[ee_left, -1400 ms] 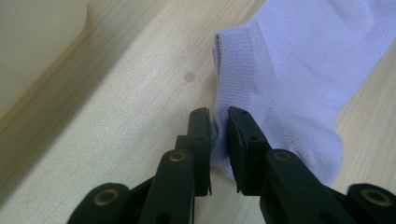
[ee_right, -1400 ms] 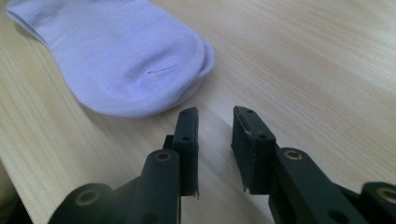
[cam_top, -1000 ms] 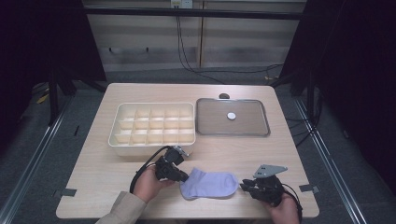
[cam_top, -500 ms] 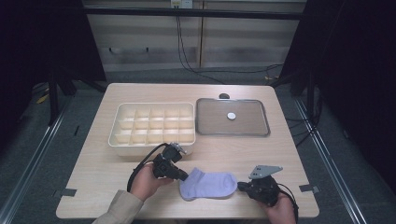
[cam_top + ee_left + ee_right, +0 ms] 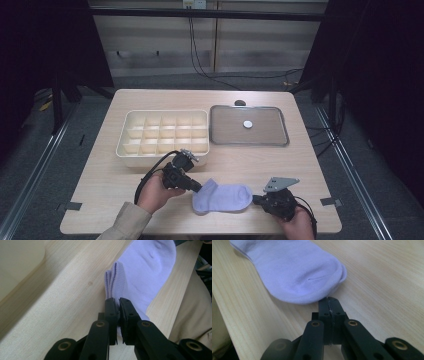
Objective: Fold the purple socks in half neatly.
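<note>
**Sock stretched between two tongs, cuff held, toe free**

Sock first: the pale lilac knitted ankle sock point(image 5: 223, 197) lies flat on the light wooden counter point(image 5: 300, 165), its long axis running from the left tongs point(image 5: 194, 187) across to the right tongs point(image 5: 257, 200).

At the left end, the left tongs point(image 5: 118, 305) are clamped on the folded cuff edge; in the left gripper view the ribbed hem stands up just ahead of the black tips, and the rest of the sock point(image 5: 147, 272) trails away beyond them.

At the right end, the rounded toe point(image 5: 322, 282) lies just ahead of the right tongs point(image 5: 329, 302), slightly to their left, near but apparently not pinched. Those tongs have just been closing and now stand tip to tip with no fabric visibly between them.

So the left hand is the one in contact. My reading is that the right tongs missed or released the toe; they would need to spread and advance a little along the sock's axis to catch it.

Beyond the left tongs sits a cream plastic divided tray point(image 5: 131, 131).
</note>
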Available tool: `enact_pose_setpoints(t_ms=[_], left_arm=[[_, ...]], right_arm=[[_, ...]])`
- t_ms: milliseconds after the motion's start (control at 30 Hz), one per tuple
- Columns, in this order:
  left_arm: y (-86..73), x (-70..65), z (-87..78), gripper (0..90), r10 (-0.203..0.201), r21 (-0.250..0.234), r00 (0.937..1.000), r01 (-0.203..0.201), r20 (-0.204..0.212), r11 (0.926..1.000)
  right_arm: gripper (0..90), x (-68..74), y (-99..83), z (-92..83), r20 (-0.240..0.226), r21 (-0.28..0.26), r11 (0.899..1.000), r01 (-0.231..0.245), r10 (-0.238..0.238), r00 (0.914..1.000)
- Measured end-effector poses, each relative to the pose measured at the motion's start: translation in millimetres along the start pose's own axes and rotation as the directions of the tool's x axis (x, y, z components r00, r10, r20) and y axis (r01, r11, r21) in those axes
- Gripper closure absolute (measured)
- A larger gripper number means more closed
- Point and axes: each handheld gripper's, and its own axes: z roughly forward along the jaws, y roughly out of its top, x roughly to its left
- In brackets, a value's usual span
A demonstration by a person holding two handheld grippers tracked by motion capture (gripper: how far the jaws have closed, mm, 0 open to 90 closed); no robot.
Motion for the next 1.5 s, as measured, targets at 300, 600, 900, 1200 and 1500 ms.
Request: enact_pose_setpoints(t_ms=[300, 600, 900, 1200, 1500], left_arm=[[3.8, -1.8, -3.5, 85.0, -0.001, -0.007, 0.9996, 0.001, 0.029, 1.0000], [6.7, -1.7, -6.6, 84.8, -0.017, -0.010, 0.9992, 0.017, 0.036, 0.9998], [9.9, -3.6, -10.2, 84.8, -0.028, -0.005, 0.9985, 0.028, 0.047, 0.9996], [12.8, -6.4, -11.5, 84.8, -0.037, 0.000, 0.9979, 0.037, 0.053, 0.9993], [17.3, -10.3, -12.9, 85.2, -0.032, 0.001, 0.9979, 0.032, 0.056, 0.9995]], right_arm=[[89.6, 3.6, 3.5, 3.5, -0.010, 0.002, 1.000, 0.013, -0.013, 0.9999], [89.7, 4.8, 5.3, 5.7, -0.018, -0.001, 1.000, 0.017, -0.017, 0.9997], [89.8, 7.4, 9.1, 9.2, -0.027, 0.001, 0.999, 0.036, -0.036, 0.9990], [89.8, 9.4, 11.5, 12.3, -0.039, -0.004, 0.999, 0.042, -0.042, 0.9983], [89.7, 11.5, 13.6, 14.1, -0.044, -0.001, 0.998, 0.060, -0.060, 0.9972]])
